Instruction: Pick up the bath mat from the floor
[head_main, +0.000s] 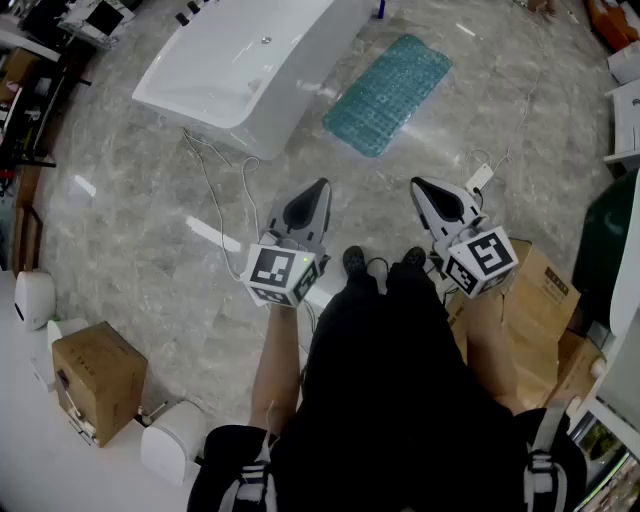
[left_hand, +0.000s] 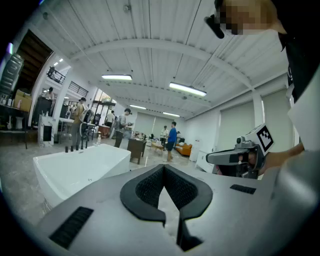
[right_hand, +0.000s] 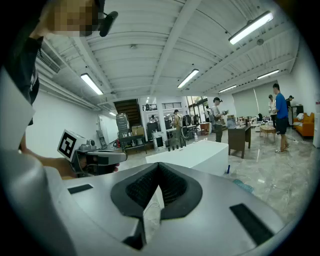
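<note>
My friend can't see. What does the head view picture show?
A teal bath mat lies flat on the marble floor beside a white bathtub, ahead of a standing person. Their left claw and right claw reach forward, both shut and empty.

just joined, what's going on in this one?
A person stands on the marble floor with a hand-held gripper in each hand. The left hand-held gripper and the right hand-held gripper are both shut and empty, and both point ahead. The teal bath mat lies flat on the floor beside the white bathtub, well ahead of both. Nothing has been picked up yet.
</note>
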